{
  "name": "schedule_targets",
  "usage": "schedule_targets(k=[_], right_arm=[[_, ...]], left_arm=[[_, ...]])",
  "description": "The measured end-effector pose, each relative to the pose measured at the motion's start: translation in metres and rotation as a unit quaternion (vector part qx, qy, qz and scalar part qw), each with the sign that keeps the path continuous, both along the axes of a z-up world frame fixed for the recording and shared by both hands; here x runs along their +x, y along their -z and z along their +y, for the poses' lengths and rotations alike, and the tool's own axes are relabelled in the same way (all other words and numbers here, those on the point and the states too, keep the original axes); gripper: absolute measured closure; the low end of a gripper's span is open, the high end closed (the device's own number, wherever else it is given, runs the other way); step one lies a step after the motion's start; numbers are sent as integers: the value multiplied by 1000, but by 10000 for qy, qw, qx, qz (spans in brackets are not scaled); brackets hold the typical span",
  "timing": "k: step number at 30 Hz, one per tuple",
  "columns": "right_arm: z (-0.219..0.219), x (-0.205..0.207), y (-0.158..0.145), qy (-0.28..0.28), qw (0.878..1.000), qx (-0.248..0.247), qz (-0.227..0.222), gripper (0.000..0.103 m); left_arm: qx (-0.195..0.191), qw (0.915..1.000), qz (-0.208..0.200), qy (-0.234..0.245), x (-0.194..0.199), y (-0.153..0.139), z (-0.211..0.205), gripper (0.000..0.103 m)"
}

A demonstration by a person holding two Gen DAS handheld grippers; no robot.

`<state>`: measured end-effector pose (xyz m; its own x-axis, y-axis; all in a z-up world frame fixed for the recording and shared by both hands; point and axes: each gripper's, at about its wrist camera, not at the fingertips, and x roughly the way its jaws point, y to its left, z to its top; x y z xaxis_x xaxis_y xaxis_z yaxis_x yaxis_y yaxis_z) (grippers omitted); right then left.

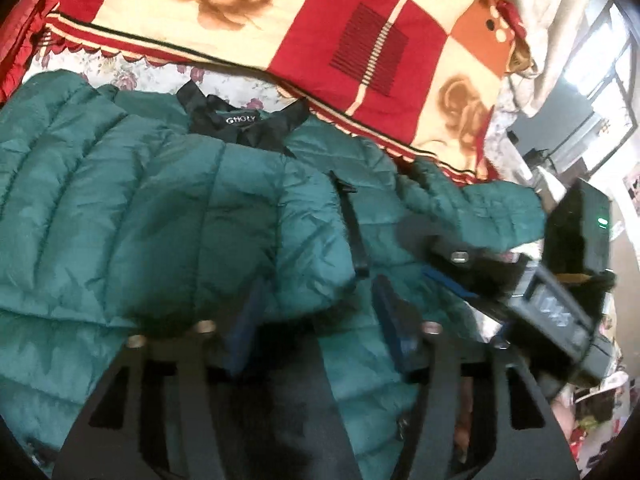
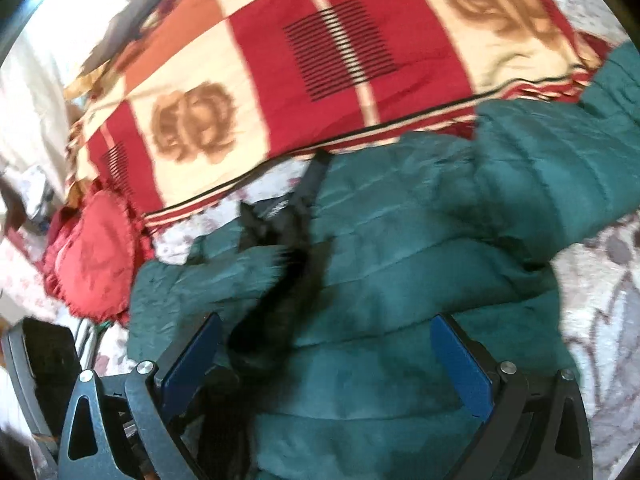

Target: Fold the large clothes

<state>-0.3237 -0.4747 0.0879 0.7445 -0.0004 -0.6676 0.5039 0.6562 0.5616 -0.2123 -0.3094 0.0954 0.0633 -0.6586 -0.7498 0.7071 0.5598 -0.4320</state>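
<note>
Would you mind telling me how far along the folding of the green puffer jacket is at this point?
Done: the green puffer jacket lies spread on the bed, collar up, one sleeve already folded across its front. In hand: nothing is gripped; the left gripper stands open just over that sleeve's end, and the right gripper is open over the body. Left: the other sleeve still trails outward, and the body is not yet folded.

I am working in a home bedroom, over a bed. A floral bedsheet (image 1: 224,80) covers the mattress, and a red-and-cream blanket (image 1: 360,40) with printed roses lies just behind it. A red frilled cushion (image 2: 94,252) sits beside the blanket's end. A bright window (image 1: 600,56) stands well beyond the blanket's far corner. A green puffer jacket (image 1: 160,200) is spread on the sheet in front of the blanket.
</note>
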Motion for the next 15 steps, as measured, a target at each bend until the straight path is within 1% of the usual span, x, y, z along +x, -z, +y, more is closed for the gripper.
schedule_targets(k=[3,4,6,7,9,10,12,13,14,15], right_arm=[[8,14,4,-248,9995,182,98,0],[11,20,6,-314,9990,258,170,0],[15,27,11,-392,9984,311,257,0],[18,32,12,-438,9982,257,305,0],[24,41,16,-567,9976,149,360,0],[26,46,18,-597,9974,84,396,2],[29,53,20,-588,9973,-70,430,28],[29,57,21,-586,9973,-124,435,53],[28,58,20,-562,9976,-122,396,67],[27,58,19,-518,9981,-123,324,70]], left_arm=[[-21,10000,-68,45,0,-15,15,44],[-46,9999,-162,-16,2,-21,25,44],[11,9986,-490,-221,9,-34,46,44],[35,9975,-633,-323,13,-38,55,44],[145,9928,-995,-645,24,-46,76,44],[201,9904,-1113,-793,30,-47,85,44],[278,9866,-1179,-1093,45,-47,102,44],[320,9846,-1158,-1270,54,-46,110,44],[347,9830,-1136,-1400,60,-44,117,44],[374,9799,-1095,-1626,70,-43,126,44]])
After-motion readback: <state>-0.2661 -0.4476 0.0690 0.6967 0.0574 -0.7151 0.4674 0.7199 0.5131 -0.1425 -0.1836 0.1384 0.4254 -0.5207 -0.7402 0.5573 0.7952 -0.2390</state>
